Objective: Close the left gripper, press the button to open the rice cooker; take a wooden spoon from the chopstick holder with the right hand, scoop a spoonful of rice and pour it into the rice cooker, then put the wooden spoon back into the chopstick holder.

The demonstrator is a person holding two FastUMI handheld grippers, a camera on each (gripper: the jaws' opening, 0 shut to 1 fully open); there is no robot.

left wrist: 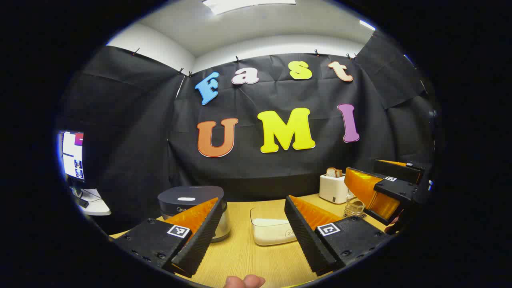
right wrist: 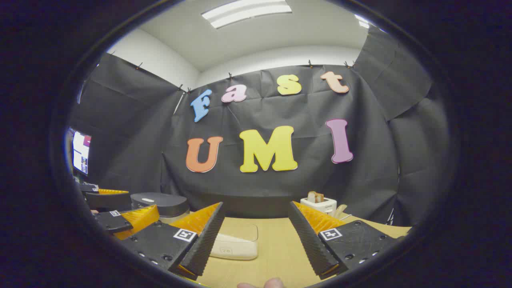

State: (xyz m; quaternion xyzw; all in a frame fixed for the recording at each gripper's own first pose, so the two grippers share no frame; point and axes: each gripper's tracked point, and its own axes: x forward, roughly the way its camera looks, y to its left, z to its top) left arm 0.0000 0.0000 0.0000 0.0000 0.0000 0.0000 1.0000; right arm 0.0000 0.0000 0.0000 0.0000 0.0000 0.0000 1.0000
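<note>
1. In the left gripper view I see my left gripper with its fingers spread wide apart, nothing between them, held above the wooden table.
2. The rice cooker sits on the table at the left, lid down, partly behind my left-hand finger.
3. A clear tub of rice stands on the table between the two fingers of that gripper, farther back and not touched.
4. A white toaster with a slice of bread in it stands at the back right, and just beside it a glass holder; I cannot make out a spoon in it.
5. My right gripper shows at the right edge of this view, raised over that holder; its jaws look parted.
6. In the right gripper view my right gripper is also spread wide with nothing in it, over the table.
7. The tub of rice lies low between its fingers, the cooker sits at the back left, the toaster at the back right.
8. My left gripper shows at the far left there, beside the cooker.
9. A fingertip shows at the bottom edge.
</note>
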